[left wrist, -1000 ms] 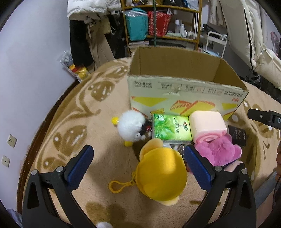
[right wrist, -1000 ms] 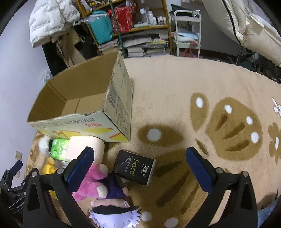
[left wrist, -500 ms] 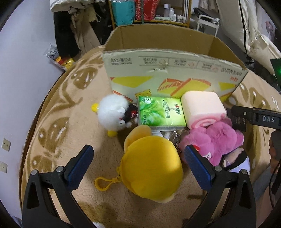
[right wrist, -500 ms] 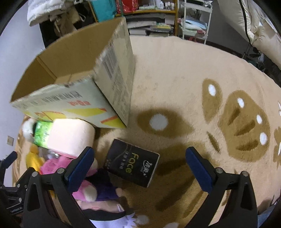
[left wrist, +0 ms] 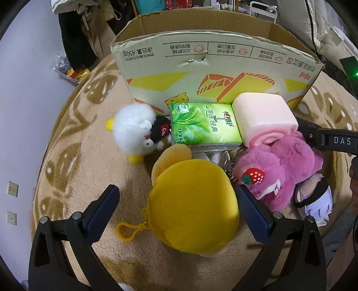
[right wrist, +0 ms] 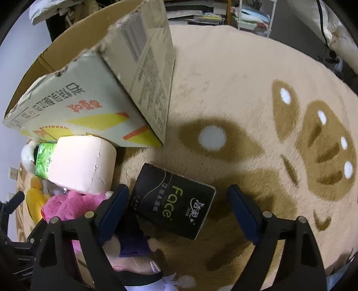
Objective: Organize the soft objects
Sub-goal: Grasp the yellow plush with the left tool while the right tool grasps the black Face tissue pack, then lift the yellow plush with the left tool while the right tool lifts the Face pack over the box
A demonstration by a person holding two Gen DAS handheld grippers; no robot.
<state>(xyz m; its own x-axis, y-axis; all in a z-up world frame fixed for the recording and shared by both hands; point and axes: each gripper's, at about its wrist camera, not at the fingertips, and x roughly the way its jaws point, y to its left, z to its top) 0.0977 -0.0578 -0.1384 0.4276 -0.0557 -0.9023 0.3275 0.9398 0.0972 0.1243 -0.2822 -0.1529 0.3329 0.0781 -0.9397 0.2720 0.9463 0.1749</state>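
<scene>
My left gripper [left wrist: 177,211] is open, its fingers on either side of a yellow plush [left wrist: 192,208] on the rug. Beyond it lie a white fluffy plush [left wrist: 134,132], a green tissue pack [left wrist: 203,126], a pink roll-cake cushion [left wrist: 264,118] and a pink strawberry bear [left wrist: 279,172], all in front of an open cardboard box [left wrist: 212,65]. My right gripper [right wrist: 179,206] is open, low over a black "Face" tissue pack [right wrist: 174,201] beside the box [right wrist: 89,96]. The cushion [right wrist: 82,165] and bear [right wrist: 71,201] sit to its left.
A small doll with purple-white hair [left wrist: 315,201] lies right of the bear. The beige rug with brown patterns [right wrist: 268,134] spreads to the right. Shelves, clothes and a white cart [left wrist: 264,6] stand behind the box. A wall [left wrist: 22,89] is at the left.
Both grippers have moved forward and down toward the objects. The yellow plush now lies between the left fingers, and the black tissue pack lies between the right fingers.
</scene>
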